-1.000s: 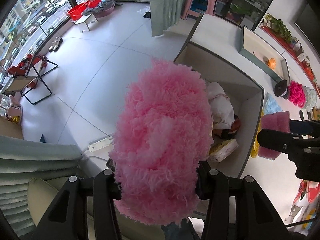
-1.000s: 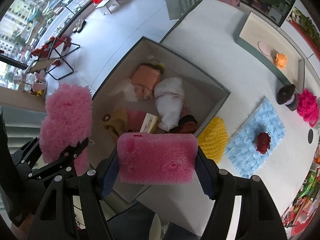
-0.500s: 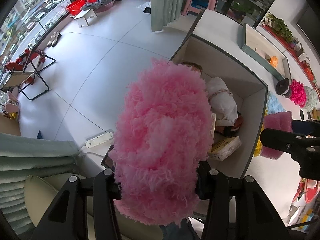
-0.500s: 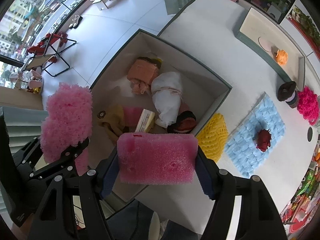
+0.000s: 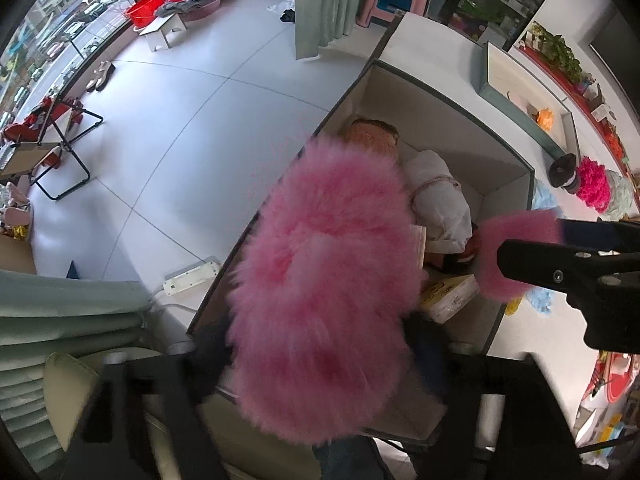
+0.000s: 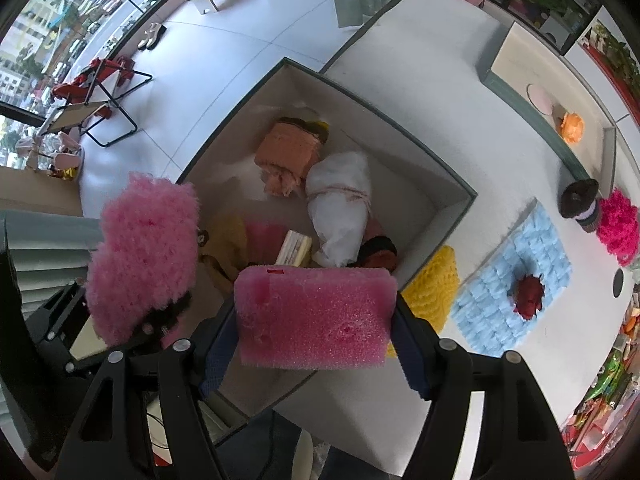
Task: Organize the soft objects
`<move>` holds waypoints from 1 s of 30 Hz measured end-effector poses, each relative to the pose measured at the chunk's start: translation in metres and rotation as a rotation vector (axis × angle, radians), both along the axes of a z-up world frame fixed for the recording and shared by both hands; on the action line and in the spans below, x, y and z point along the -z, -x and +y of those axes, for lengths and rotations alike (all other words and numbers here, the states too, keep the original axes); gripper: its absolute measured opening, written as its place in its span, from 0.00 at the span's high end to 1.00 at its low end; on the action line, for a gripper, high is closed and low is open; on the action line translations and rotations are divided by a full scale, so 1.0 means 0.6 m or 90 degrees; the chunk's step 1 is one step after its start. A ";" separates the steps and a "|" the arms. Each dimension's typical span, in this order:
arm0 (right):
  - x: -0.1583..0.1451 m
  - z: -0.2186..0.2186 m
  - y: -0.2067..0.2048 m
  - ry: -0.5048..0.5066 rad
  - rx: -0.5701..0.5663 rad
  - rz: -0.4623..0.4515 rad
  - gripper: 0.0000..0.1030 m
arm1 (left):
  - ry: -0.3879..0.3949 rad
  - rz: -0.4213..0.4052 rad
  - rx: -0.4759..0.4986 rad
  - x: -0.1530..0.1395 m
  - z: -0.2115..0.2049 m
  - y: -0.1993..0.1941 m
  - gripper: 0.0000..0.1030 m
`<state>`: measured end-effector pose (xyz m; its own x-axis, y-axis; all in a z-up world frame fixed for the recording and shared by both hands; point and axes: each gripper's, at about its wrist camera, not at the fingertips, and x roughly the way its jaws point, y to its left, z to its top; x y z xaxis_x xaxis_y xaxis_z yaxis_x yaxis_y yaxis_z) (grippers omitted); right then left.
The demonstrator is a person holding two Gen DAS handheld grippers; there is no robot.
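The open box (image 6: pixel 448 216) sits on the white table (image 6: pixel 460 92), filling the centre of the right wrist view. At 9 o'clock of it, the left gripper (image 6: pixel 160 320) is clamped on a fluffy pink duster (image 5: pixel 328 280), held over the box's near edge. At 6 o'clock, the right gripper (image 6: pixel 316 344) pinches a pink sponge (image 6: pixel 312 316) between its narrowed fingers, above the box's near corner.

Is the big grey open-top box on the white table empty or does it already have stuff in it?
Partly filled. The grey open-top box holds a white tied bundle, an orange folded cloth and other soft items, with bare floor left.
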<state>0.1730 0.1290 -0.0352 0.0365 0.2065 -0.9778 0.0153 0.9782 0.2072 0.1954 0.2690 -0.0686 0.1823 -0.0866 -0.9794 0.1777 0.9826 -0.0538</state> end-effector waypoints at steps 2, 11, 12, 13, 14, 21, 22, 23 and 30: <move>-0.002 0.000 -0.002 0.004 -0.002 -0.007 0.19 | 0.006 -0.011 -0.007 -0.006 0.002 0.000 0.07; -0.010 -0.016 0.004 0.004 0.015 -0.018 0.00 | -0.009 -0.012 -0.019 -0.013 0.009 -0.004 0.01; -0.012 -0.017 0.006 0.004 0.015 -0.021 0.00 | -0.007 -0.010 -0.018 -0.013 0.009 -0.004 0.01; -0.014 -0.016 0.008 0.004 0.016 -0.023 0.00 | -0.001 -0.008 -0.016 -0.014 0.008 -0.003 0.01; -0.016 -0.016 0.010 0.004 0.016 -0.026 0.00 | 0.007 -0.011 -0.012 -0.016 0.008 -0.001 0.01; -0.038 -0.014 0.019 0.003 0.023 -0.054 0.00 | 0.022 -0.079 0.011 -0.067 0.014 0.026 0.01; -0.040 -0.014 0.020 0.002 0.025 -0.056 0.00 | 0.036 -0.068 0.012 -0.068 0.018 0.026 0.01; -0.042 -0.015 0.021 0.002 0.027 -0.058 0.00 | 0.048 -0.056 0.011 -0.068 0.022 0.026 0.01; -0.043 -0.016 0.033 0.010 0.042 -0.050 0.00 | 0.010 -0.018 -0.019 -0.048 0.042 0.034 0.01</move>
<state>0.1532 0.1193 -0.0094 0.1262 0.1862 -0.9744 0.0642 0.9786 0.1953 0.1752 0.2940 -0.0397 0.2122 -0.0965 -0.9725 0.1502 0.9865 -0.0651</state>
